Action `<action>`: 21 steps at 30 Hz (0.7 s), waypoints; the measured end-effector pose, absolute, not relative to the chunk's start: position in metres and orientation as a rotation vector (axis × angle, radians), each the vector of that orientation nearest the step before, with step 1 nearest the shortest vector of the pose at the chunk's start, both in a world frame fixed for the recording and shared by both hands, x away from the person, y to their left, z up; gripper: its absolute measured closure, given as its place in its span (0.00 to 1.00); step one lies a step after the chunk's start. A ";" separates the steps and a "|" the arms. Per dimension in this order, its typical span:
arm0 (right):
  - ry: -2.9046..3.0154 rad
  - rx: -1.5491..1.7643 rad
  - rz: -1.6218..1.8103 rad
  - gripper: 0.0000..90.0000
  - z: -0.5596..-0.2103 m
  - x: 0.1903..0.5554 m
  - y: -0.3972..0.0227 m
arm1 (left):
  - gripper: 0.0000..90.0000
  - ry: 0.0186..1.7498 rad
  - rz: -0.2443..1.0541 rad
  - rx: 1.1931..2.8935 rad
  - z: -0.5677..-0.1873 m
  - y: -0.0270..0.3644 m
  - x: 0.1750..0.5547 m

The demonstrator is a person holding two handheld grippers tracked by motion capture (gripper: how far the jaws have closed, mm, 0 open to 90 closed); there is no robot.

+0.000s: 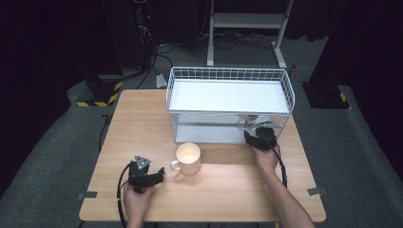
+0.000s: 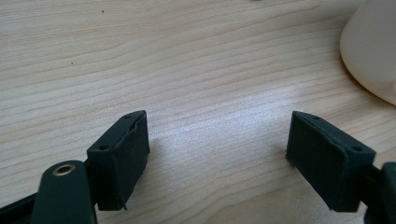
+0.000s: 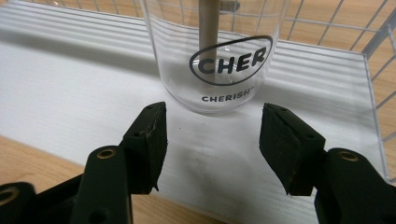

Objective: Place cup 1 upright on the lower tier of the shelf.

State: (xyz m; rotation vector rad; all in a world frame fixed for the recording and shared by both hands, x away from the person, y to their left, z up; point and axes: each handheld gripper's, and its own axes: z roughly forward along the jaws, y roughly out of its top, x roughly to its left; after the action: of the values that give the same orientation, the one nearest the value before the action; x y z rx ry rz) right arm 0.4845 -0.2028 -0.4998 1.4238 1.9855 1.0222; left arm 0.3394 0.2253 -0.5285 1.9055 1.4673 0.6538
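Note:
A clear glass [image 3: 212, 56] printed with "CHERISH" stands upright on the white lower shelf [image 3: 70, 70] of a wire rack [image 1: 228, 73], near its right end. My right gripper [image 3: 212, 121] sits just in front of the glass [image 1: 247, 122], its jaws apart and its pads clear of the glass wall. A cream mug [image 1: 188, 158] stands on the wooden table [image 1: 142, 123] in front of the rack. My left gripper [image 1: 160, 173] lies low over the table to the left of the mug, open [image 2: 217, 135], with bare wood between its pads [image 2: 126, 154].
The rack's wire side wall [image 3: 380, 70] rises close to the right of the glass. The mug's side [image 2: 369, 51] lies just beyond the left gripper's right jaw. Its handle points toward the left gripper. Behind the table stand a white frame [image 1: 247, 21] and dark floor.

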 end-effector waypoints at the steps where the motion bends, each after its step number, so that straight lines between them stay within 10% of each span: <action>1: 1.988 1.412 1.022 0.46 -0.497 0.482 -0.204 | 0.24 1.467 0.654 1.905 -0.529 0.225 0.339; 21: 2.005 1.382 1.125 0.44 -0.484 0.463 -0.212 | 0.24 1.467 0.654 1.906 -0.529 0.225 0.339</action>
State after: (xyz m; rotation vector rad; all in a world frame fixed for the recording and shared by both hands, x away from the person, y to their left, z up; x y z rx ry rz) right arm 0.4630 -0.2118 -0.4844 1.3822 2.0048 1.1250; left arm 0.3394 0.2252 -0.5285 1.9057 1.4672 0.6539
